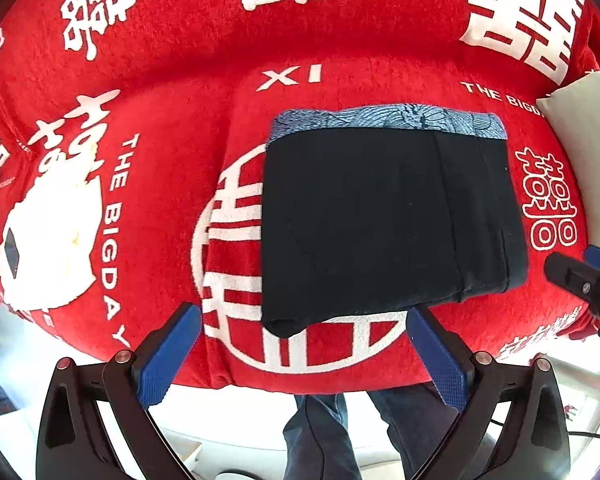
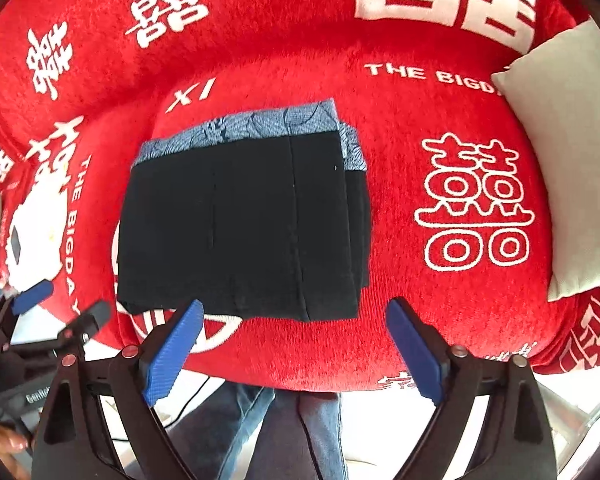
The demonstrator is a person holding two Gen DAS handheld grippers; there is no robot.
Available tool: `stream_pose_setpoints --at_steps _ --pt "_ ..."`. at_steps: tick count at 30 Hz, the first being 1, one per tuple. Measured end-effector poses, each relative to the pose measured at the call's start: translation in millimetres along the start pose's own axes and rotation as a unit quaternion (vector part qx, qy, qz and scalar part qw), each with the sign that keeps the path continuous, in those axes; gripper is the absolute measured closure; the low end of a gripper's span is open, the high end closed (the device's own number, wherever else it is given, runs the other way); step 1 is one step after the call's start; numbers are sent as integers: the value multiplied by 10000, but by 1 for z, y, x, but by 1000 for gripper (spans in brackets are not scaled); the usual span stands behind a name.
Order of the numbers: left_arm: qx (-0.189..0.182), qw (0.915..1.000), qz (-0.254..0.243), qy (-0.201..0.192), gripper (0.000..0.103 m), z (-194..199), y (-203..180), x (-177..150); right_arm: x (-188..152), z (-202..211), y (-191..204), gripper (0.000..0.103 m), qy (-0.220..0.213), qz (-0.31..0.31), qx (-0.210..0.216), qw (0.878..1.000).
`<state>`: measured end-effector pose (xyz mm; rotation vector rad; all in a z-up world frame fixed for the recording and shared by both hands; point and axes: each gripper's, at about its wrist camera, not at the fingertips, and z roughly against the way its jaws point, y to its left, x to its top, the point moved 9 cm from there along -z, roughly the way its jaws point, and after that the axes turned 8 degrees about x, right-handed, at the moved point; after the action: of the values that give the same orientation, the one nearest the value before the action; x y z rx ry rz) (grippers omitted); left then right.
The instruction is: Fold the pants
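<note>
The black pants (image 1: 388, 224) lie folded into a compact rectangle on the red cover, with a blue patterned waistband (image 1: 388, 120) along the far edge. They also show in the right wrist view (image 2: 240, 228). My left gripper (image 1: 304, 352) is open and empty, just short of the pants' near edge. My right gripper (image 2: 296, 348) is open and empty, also just short of the near edge. The right gripper shows at the right edge of the left wrist view (image 1: 580, 280). The left gripper shows at the lower left of the right wrist view (image 2: 52, 312).
The red cover (image 1: 172, 112) with white lettering drapes a cushioned seat. A beige cushion (image 2: 572, 160) lies at the right. A white patch (image 1: 52, 240) glares at the left. The person's jeans-clad legs (image 2: 284, 432) stand below the seat's front edge.
</note>
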<state>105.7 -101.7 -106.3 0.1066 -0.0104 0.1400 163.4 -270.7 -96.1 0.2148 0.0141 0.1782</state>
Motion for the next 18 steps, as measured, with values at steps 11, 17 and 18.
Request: stream_pose_setpoints --at_steps 11,17,18 --pt "-13 10000 45 -28 0 8 11 -8 -9 9 20 0 -273 -43 -286 9992" --pt "-37 9999 -32 -158 0 16 12 -10 -22 10 29 0 -208 -58 -360 9991" --pt "-38 9998 -36 -172 0 17 13 -10 -24 10 31 0 -177 -58 -350 9992"
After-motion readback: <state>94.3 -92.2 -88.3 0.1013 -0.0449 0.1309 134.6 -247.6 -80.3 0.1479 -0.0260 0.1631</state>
